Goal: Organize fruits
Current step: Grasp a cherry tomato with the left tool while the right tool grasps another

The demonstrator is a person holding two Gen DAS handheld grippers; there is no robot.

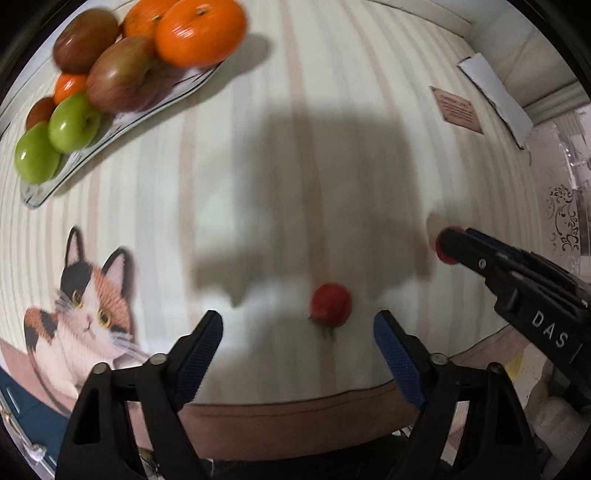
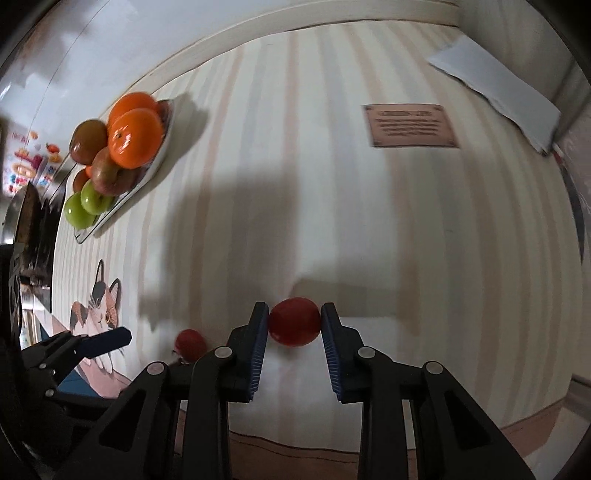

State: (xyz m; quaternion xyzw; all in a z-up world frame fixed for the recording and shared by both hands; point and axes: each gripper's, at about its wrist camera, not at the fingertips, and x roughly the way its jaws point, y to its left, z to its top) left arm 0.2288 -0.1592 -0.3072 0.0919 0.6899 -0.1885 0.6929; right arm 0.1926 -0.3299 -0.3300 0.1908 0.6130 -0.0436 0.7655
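Now, right hand-held gripper [image 2: 294, 325]: your blue pads touch both sides of a red tomato [image 2: 294, 322], closed on it just above the striped bench [image 2: 369, 229].
Left hand-held gripper [image 1: 298, 332]: yours stands wide apart, gripping nothing.
Second tomato [image 1: 330, 304]: smaller, lying loose on the bench between the left fingers and slightly ahead of them.
Fruit plate [image 1: 40, 194]: far left, well apart from both tomatoes, piled with oranges [image 1: 201, 31], reddish-brown fruits [image 1: 120, 74] and green apples [image 1: 74, 123].
Cat print [image 1: 86, 314]: near your left side.
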